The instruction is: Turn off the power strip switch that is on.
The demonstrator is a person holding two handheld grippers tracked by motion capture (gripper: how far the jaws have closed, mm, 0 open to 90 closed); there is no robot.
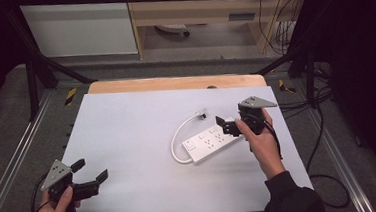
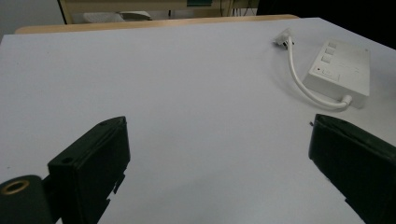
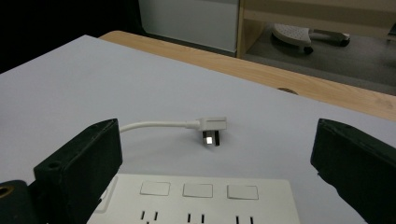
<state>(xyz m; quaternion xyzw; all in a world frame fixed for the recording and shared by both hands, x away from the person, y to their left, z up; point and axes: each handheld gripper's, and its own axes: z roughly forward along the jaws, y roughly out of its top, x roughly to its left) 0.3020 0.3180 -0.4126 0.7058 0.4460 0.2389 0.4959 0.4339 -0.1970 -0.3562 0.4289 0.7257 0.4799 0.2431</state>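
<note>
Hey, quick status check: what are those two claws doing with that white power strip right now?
Right claw open, poised over power strip's far end. Left claw open, idle near table corner. Plug lying loose on table. Path clear.

White power strip (image 1: 211, 142) flat on table

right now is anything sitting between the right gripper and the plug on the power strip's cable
Nothing visible does. The right gripper hangs open over the far end of the white power strip, and in the right gripper view the plug lies just beyond the strip on the bare white table top, with no other object between the jaws and it.
</note>
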